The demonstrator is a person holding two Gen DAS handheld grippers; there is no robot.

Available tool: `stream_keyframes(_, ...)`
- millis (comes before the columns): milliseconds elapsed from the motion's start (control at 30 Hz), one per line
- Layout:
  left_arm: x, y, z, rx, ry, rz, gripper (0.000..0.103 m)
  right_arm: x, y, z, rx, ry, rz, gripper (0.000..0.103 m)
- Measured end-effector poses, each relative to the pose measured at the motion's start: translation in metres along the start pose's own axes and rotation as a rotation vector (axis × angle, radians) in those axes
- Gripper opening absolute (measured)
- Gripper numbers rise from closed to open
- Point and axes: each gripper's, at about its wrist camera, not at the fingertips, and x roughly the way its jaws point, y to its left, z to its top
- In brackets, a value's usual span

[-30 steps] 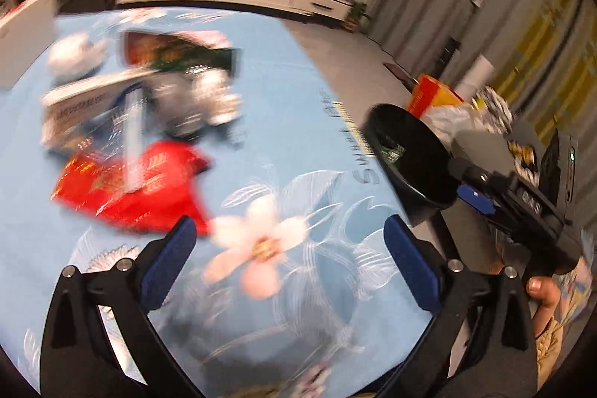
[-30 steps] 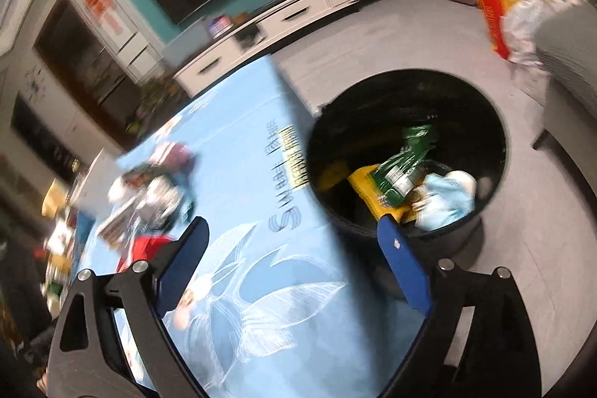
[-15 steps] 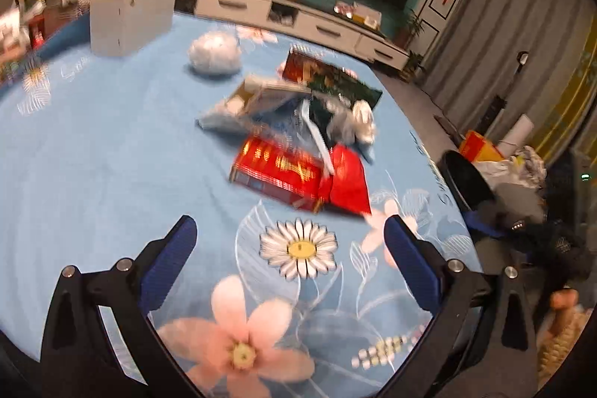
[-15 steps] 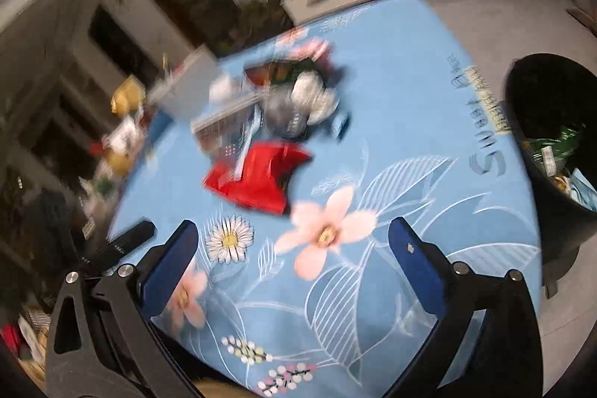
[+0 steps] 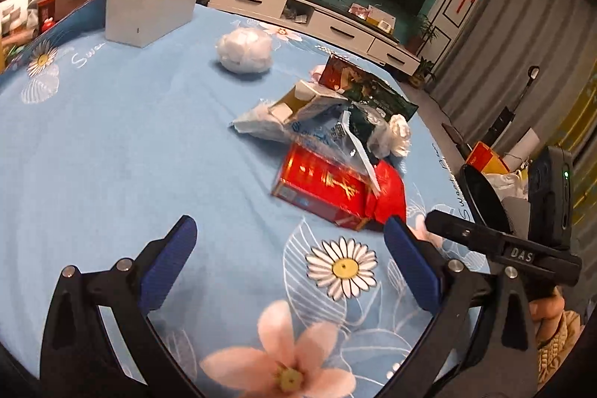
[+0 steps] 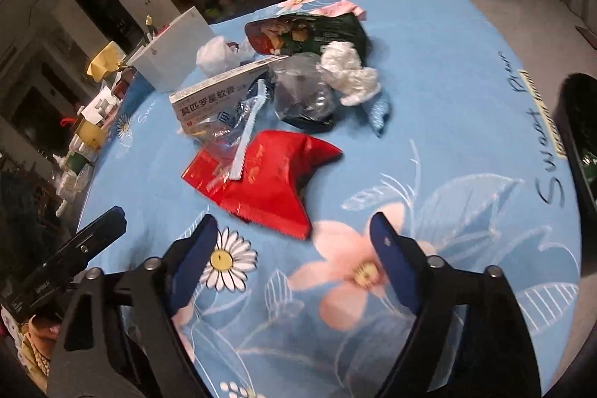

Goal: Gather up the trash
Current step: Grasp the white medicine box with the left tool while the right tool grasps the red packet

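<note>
A heap of trash lies on the blue flowered tablecloth (image 5: 112, 144). Nearest is a red packet (image 5: 332, 185) (image 6: 261, 178), with a clear wrapper, a white medicine carton (image 6: 220, 92), a green and red snack bag (image 5: 367, 88) (image 6: 309, 32) and crumpled white tissue (image 5: 397, 133) (image 6: 349, 73) behind it. A separate white wad (image 5: 244, 49) sits farther back. My left gripper (image 5: 291, 256) is open and empty, short of the red packet. My right gripper (image 6: 294, 256) hovers just before the red packet, jaws closing with nothing between them. The black bin (image 5: 485, 196) (image 6: 576, 144) stands off the table's right edge.
A white box (image 5: 149, 6) stands at the table's far left. Bottles and clutter (image 6: 86, 137) crowd the left side beyond the cloth. A white TV cabinet (image 5: 317, 21) runs along the far wall. Each wrist view catches the other gripper and a hand holding it.
Both grippers swung from the bin side leftward to face the trash heap. The bin has slid to the right edge of both views. The right jaws stand narrower than half a second ago.
</note>
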Motion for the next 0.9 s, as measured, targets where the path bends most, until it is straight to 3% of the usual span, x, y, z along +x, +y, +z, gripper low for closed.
stream_keyframes(233,0.025,0.0,0.025,0.065,-0.006,0.013,0.1,0.03,0.003,0.015,-0.005,0.023,0.01,0.063)
stream_keyframes(333,0.035,-0.002,0.038,0.086,-0.007,0.018,0.1,0.038,0.001,0.019,-0.009,0.029,0.015,0.051)
stream_keyframes(400,0.042,-0.005,0.047,0.107,-0.016,0.023,0.1,0.043,0.0,0.021,-0.021,0.036,0.015,0.036)
stream_keyframes(567,0.062,-0.015,0.068,0.197,-0.032,0.047,0.1,0.041,-0.005,0.02,-0.044,0.013,0.0,0.02)
stream_keyframes(733,0.08,-0.021,0.083,0.26,-0.025,0.052,0.098,0.009,-0.023,0.02,-0.017,-0.05,-0.003,0.02)
stream_keyframes(900,0.097,-0.024,0.086,0.29,0.008,0.063,0.074,-0.009,-0.041,0.02,0.035,-0.078,-0.009,0.02)
